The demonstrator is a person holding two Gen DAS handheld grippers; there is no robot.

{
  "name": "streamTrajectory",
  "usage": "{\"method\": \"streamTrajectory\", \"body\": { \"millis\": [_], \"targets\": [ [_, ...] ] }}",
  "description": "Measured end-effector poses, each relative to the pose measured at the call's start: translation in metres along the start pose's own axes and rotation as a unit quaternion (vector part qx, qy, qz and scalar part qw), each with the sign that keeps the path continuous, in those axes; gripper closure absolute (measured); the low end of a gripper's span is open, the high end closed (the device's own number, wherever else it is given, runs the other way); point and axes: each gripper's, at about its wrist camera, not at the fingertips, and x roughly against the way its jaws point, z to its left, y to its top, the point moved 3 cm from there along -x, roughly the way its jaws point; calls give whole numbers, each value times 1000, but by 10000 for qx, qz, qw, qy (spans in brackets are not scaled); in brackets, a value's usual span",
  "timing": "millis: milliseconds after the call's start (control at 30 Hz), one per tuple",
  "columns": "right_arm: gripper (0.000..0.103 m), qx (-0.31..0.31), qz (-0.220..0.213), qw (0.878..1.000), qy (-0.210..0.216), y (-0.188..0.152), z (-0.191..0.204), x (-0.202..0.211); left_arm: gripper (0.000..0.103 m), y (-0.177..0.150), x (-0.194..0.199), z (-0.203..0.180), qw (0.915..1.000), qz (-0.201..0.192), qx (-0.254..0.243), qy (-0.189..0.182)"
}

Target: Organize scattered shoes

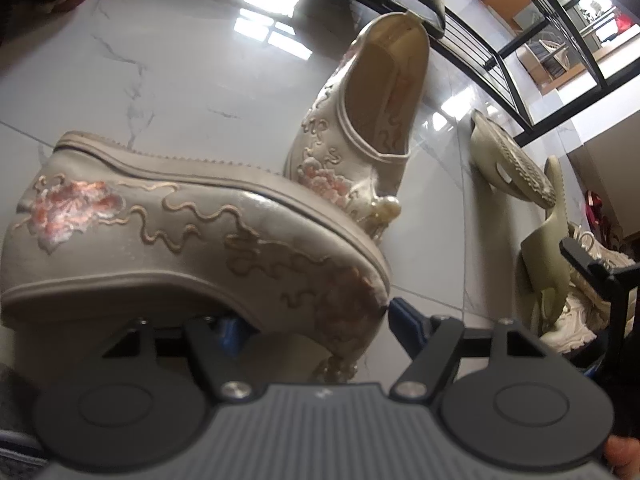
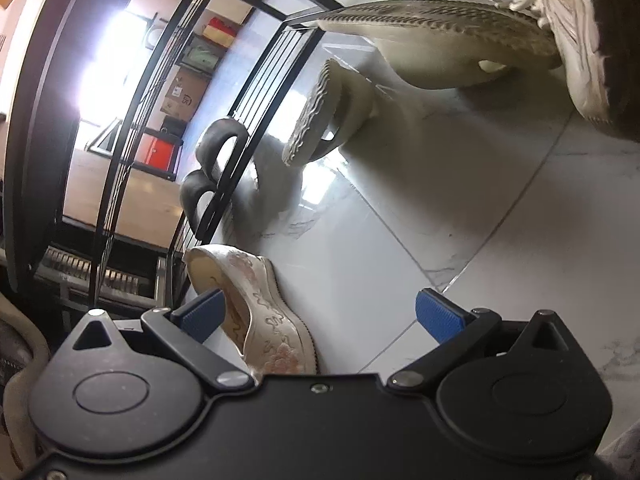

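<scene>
A beige embroidered shoe (image 1: pixel 168 224) with pink flowers lies sideways across my left gripper (image 1: pixel 316 320), sole turned away. The left gripper is shut on its toe end: the right blue pad (image 1: pixel 404 314) touches the toe tip, and the left pad is mostly hidden behind the shoe. Its mate (image 1: pixel 360 128) stands on the floor by the rack, heel toward the rack. In the right wrist view that mate (image 2: pixel 260 312) sits low between the fingers, close to the left pad (image 2: pixel 202 314). My right gripper (image 2: pixel 320 316) is open and holds nothing.
A black metal shoe rack (image 1: pixel 500 60) (image 2: pixel 240 120) holds two black shoes (image 2: pixel 212 160) on its lowest shelf. Two olive slides (image 1: pixel 516 164) (image 2: pixel 432 44) lie tipped on the glossy tiled floor (image 1: pixel 180 72), beside white sneakers (image 2: pixel 572 40).
</scene>
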Motion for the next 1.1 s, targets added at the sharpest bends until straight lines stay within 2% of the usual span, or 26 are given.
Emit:
{"method": "streamTrajectory", "body": {
  "millis": [133,233,433,533,600,667,733,833,867,1000,1100],
  "targets": [
    [0,-44,-20,10000,-38,0,-3,0,32,-1,-2,-3,9998,-48,-172,45],
    [0,-72,-3,10000,-42,0,-4,-2,32,0,-7,-11,9980,-113,-611,118],
    [0,-69,55,9999,-64,-2,-4,-7,33,5,-15,-20,9942,-160,-1060,-72],
    [0,-113,55,9999,-45,-1,-4,-7,33,8,-18,-22,9934,-190,-1125,-114],
    [0,-110,61,9999,-50,-1,-4,-8,32,10,-20,-21,9950,-109,-980,-139],
    [0,-103,77,9999,-54,-1,-4,-8,24,11,-19,-18,9969,41,-775,-128],
    [0,-77,83,9999,-59,-1,-4,-8,23,10,-20,-14,9979,300,-571,-104],
    [0,-78,110,9999,-46,-1,-3,-9,12,13,-7,-12,9985,334,-422,-77],
    [0,-78,130,9999,-40,-1,-3,-9,11,14,-3,-11,9987,345,-373,-68],
    [0,35,270,9996,3,-5,3,-9,9,19,20,-13,9993,176,-307,-137],
    [0,411,396,9983,-67,-7,15,-6,5,21,45,-8,9996,-154,-182,162]
  ]
}}
